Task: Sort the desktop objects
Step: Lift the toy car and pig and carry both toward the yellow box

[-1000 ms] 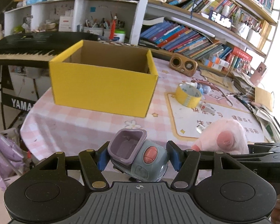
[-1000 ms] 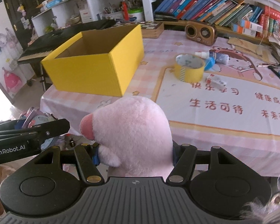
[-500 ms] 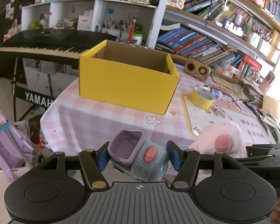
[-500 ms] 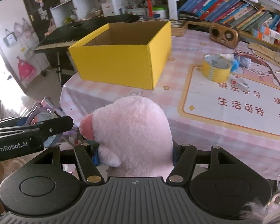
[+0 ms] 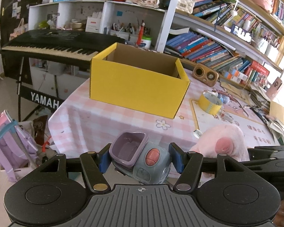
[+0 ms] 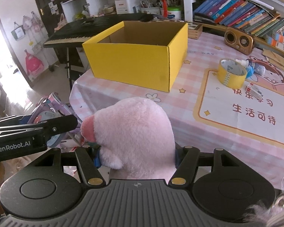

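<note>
My left gripper point(image 5: 141, 160) is shut on a grey toy truck point(image 5: 142, 160) with a purple bucket and a red button. It holds the truck in the air, short of the table's front edge. My right gripper point(image 6: 137, 158) is shut on a pink plush toy point(image 6: 134, 134), which also shows in the left wrist view point(image 5: 223, 141). An open, empty yellow cardboard box point(image 5: 138, 87) stands on the pink checked table point(image 5: 96, 117), and it also shows in the right wrist view point(image 6: 138, 56).
A yellow tape roll point(image 6: 232, 73), a small bottle point(image 6: 255, 68), a small white item point(image 6: 254, 90) and a wooden speaker point(image 6: 238, 39) lie on the table's right side. A black keyboard point(image 5: 53, 45) stands to the left. Bookshelves point(image 5: 217, 43) line the back. A purple backpack point(image 5: 11, 147) is on the floor.
Both grippers have pulled back and risen from the table with their toys still held. The box and table look smaller and farther away.
</note>
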The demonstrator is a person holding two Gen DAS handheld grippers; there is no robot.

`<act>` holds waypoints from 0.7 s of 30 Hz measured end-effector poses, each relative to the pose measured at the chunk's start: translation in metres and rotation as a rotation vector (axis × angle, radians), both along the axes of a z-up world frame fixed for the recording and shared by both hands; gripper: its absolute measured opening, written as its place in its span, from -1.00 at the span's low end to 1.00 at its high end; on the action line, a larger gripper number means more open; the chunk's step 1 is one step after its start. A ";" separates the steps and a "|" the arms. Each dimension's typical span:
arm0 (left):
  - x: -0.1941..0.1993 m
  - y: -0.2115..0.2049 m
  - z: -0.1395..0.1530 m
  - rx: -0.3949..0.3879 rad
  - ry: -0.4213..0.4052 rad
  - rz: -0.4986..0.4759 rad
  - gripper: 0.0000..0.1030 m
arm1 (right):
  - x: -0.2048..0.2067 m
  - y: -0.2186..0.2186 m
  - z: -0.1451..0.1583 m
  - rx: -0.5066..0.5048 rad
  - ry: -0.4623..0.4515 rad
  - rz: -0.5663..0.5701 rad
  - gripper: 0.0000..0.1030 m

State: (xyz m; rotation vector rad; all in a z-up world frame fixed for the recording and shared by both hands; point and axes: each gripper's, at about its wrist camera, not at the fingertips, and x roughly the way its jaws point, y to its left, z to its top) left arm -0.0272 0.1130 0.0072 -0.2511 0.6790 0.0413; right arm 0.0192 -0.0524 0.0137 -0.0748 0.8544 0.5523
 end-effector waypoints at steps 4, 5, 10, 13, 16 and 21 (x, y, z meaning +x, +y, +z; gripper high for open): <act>-0.001 0.004 0.001 0.007 -0.002 0.010 0.22 | -0.001 0.005 0.000 0.001 0.001 0.013 0.20; -0.002 0.004 0.002 0.010 -0.003 0.014 0.22 | 0.000 0.007 -0.001 0.002 0.002 0.016 0.20; -0.006 0.010 0.003 0.007 -0.009 0.041 0.22 | 0.002 0.015 -0.001 -0.004 0.015 0.042 0.20; -0.008 0.014 0.002 -0.004 -0.008 0.066 0.22 | 0.001 0.023 0.000 -0.017 0.017 0.075 0.20; -0.009 0.017 0.001 -0.014 -0.009 0.085 0.22 | 0.000 0.029 0.000 -0.027 0.013 0.105 0.20; -0.008 0.020 0.000 -0.021 -0.009 0.110 0.22 | 0.004 0.034 0.000 -0.034 0.017 0.138 0.20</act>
